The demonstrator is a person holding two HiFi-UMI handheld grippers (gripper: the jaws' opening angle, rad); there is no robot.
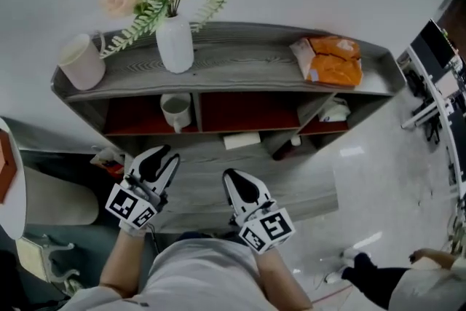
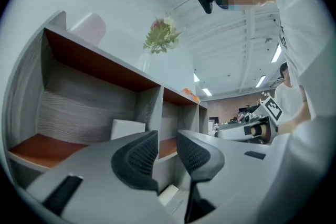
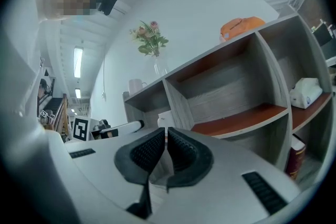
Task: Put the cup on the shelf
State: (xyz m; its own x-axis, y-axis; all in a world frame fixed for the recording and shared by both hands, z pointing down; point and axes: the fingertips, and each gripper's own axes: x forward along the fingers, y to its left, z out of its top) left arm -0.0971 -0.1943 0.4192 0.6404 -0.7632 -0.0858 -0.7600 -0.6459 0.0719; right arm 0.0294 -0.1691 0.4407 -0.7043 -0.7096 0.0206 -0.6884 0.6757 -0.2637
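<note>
A white mug (image 1: 175, 111) stands in the left compartment of the grey shelf unit (image 1: 240, 54), right by the divider; it shows as a white shape (image 2: 127, 128) behind the left jaw and again as the mug (image 3: 165, 119) in the right gripper view. A second pale cup (image 1: 81, 62) sits on the shelf's top at the far left. My left gripper (image 1: 159, 160) hangs below the mug, open, with an empty gap between its pads (image 2: 167, 147). My right gripper (image 1: 239, 184) is beside it, shut and holding nothing (image 3: 166, 144).
On the shelf's top stand a white vase of roses (image 1: 175, 44) and an orange bag (image 1: 331, 60). A white object (image 1: 335, 111) lies in the right compartment, a flat white box (image 1: 242, 140) and a dark bottle (image 1: 284, 149) on the lower board. Desks stand at right.
</note>
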